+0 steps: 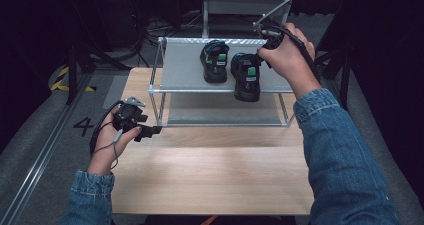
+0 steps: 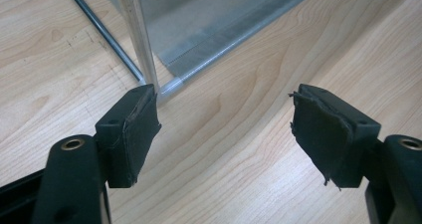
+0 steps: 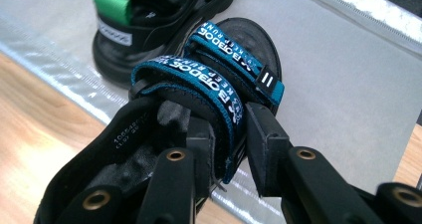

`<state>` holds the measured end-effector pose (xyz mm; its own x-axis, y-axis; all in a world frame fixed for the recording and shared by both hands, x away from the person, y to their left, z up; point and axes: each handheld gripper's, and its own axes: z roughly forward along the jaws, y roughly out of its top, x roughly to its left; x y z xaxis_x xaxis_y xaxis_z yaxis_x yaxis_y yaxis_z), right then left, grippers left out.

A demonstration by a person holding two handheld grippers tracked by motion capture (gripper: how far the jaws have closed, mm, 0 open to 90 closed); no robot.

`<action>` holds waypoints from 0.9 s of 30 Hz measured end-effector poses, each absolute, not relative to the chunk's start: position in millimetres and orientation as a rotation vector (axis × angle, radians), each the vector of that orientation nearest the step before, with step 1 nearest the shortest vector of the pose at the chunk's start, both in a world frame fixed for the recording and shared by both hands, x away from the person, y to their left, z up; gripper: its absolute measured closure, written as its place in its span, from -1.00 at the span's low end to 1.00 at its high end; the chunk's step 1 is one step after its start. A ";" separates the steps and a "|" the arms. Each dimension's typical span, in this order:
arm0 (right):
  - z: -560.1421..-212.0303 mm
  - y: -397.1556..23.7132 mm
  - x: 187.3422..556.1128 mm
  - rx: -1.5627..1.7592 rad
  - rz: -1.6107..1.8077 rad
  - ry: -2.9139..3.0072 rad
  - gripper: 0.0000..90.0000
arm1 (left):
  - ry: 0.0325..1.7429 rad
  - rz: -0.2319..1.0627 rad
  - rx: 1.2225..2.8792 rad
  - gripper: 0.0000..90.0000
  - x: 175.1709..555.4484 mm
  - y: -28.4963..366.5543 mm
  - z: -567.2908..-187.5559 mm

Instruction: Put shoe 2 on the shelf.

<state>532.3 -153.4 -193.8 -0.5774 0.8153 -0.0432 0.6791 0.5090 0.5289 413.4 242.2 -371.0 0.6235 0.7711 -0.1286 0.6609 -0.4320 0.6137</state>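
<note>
Right tongs (image 3: 226, 139): clamping the sandal (image 1: 246, 77) by its strap, heel overhanging the shelf (image 1: 185, 67) edge.
Left tongs (image 2: 224, 134): gaping apart, idling over worktop (image 1: 210, 170).

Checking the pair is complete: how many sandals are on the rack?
2, both on the top shelf: the left sandal stands free; the right sandal, at the front edge, is gripped by the right claw.

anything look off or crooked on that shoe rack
Yes: the right sandal sits with its heel poking past the front edge of the rack's top shelf, while the left sandal lies fully on it. The right gripper is clamped on the overhanging sandal's strap.
</note>
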 end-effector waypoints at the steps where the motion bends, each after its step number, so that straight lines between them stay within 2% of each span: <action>1: -195.0 -152.5 534.7 1.254 0.674 2.467 0.64 | 1.120 0.228 2.209 -0.40 413.0 242.9 -371.3; 15: -209.8 -139.6 559.2 1.272 0.694 2.466 0.61 | 1.147 0.226 2.199 -0.41 408.4 251.7 -374.2; 19: -212.8 -142.9 558.9 1.275 0.747 2.446 0.52 | 1.142 0.231 2.205 -0.41 408.8 253.1 -374.3; 24: -211.3 -147.7 550.0 1.239 0.850 2.406 0.25 | 1.136 0.218 2.215 -0.41 410.8 250.5 -375.4; 27: -204.4 -151.0 540.4 1.212 0.902 2.381 0.21 | 1.129 0.219 2.220 -0.42 411.9 247.3 -375.3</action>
